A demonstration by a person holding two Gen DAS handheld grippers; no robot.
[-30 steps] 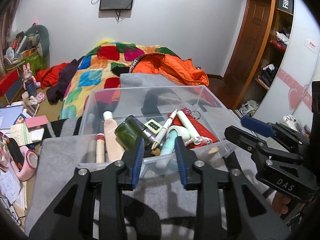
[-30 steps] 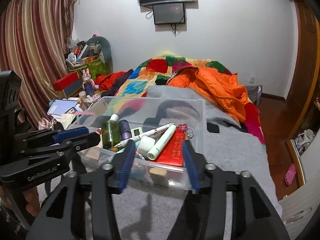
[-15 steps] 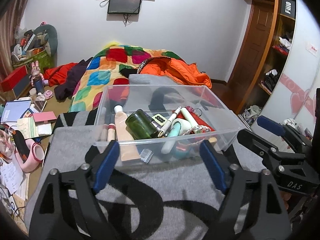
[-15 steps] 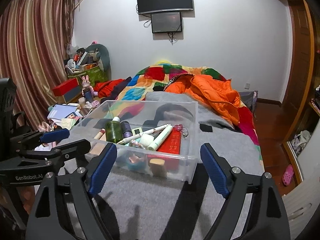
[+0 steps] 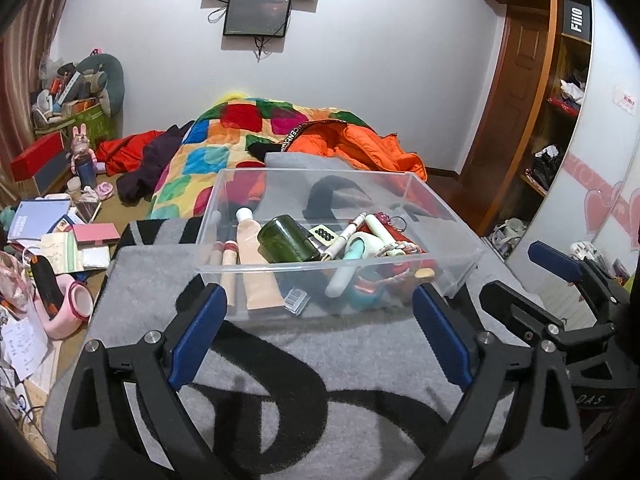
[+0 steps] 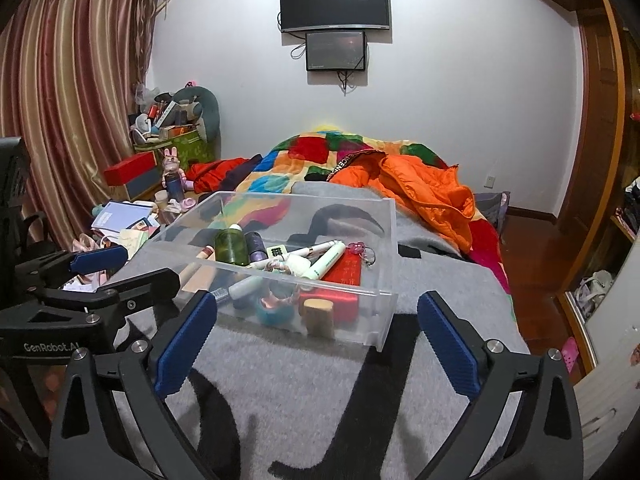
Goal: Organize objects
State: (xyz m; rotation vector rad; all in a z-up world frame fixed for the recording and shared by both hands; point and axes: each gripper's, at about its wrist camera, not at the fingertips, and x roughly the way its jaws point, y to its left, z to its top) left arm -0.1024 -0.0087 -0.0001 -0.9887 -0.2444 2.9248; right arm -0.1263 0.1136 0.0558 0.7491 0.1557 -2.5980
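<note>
A clear plastic bin (image 5: 336, 268) stands on a grey blanket (image 5: 328, 364) on the bed. It holds a green bottle (image 5: 286, 240), a beige tube (image 5: 256, 272), pens, a red packet and other small items. My left gripper (image 5: 318, 334) is open and empty, just short of the bin's near wall. My right gripper (image 6: 316, 340) is open and empty, also in front of the bin (image 6: 384, 276). The right gripper shows at the right in the left wrist view (image 5: 532, 276); the left gripper shows at the left in the right wrist view (image 6: 120, 268).
An orange jacket (image 6: 424, 196) and a patchwork quilt (image 5: 224, 148) lie beyond the bin. Books, papers and a pink object (image 5: 68, 304) clutter the floor at left. A wooden shelf unit (image 5: 560, 92) stands at right. Curtains (image 6: 68, 100) hang at left.
Both grippers have opened wide from a narrower gap and pulled back from the bin. The bin and its contents have stayed in place.
</note>
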